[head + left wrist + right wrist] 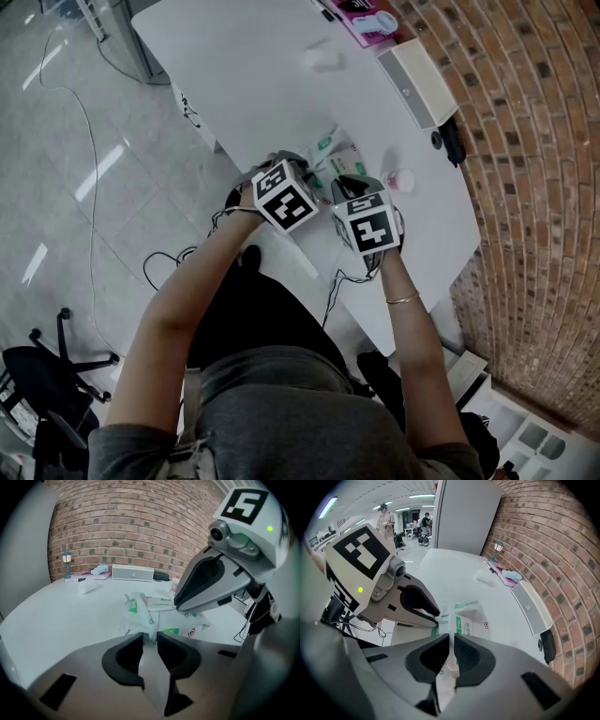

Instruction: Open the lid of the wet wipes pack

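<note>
The wet wipes pack (330,155), white with green print, lies crumpled near the front edge of the white table (253,84). In the left gripper view the pack (140,613) has its near end pinched between the pads of my left gripper (149,637). My right gripper (177,606) comes down onto the flat white lid (159,603) on top of the pack. In the right gripper view the right gripper (451,639) is nearly closed, with a thin white part of the pack between its pads. There my left gripper (436,618) holds the pack's far end.
A white oblong box (417,82) stands by the brick wall (534,141), with a black object (452,139) beside it. A small white and red bottle (400,180) sits right of the pack. A pink tray (370,21) and a small white item (323,58) lie farther back.
</note>
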The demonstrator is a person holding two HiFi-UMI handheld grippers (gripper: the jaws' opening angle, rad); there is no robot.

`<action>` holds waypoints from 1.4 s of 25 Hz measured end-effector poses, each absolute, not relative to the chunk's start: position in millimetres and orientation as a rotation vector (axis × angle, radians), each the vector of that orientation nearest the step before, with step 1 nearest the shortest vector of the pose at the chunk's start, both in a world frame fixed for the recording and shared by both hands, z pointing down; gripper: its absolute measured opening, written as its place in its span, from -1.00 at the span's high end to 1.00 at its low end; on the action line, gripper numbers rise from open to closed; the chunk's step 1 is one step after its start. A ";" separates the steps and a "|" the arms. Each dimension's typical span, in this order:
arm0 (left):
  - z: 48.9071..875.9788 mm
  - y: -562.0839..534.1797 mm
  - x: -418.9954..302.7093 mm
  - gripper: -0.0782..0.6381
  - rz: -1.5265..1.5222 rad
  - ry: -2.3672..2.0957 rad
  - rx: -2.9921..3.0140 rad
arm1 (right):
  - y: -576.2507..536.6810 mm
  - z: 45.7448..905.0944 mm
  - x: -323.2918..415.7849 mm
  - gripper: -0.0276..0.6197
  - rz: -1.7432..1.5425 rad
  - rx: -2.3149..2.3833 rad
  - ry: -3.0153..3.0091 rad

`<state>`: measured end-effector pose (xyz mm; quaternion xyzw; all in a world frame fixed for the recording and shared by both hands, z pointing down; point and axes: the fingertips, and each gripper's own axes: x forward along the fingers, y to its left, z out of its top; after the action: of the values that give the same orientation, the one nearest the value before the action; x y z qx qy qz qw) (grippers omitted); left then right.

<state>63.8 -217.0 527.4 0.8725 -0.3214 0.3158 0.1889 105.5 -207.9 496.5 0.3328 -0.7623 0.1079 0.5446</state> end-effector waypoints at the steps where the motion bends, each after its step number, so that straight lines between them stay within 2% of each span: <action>1: 527.6 -217.0 63.8 0.48 0.892 -0.905 2.454 | -208.4 496.2 105.5 0.80 0.252 0.789 -1.810; 35: 530.9 -215.9 64.9 0.58 0.950 -0.880 2.463 | -209.6 490.5 109.0 0.82 0.369 0.773 -1.835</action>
<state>64.9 -215.9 530.9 0.8709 -0.3112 0.3360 0.1784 109.0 -209.6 490.5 0.3237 -0.7687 0.1544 0.5296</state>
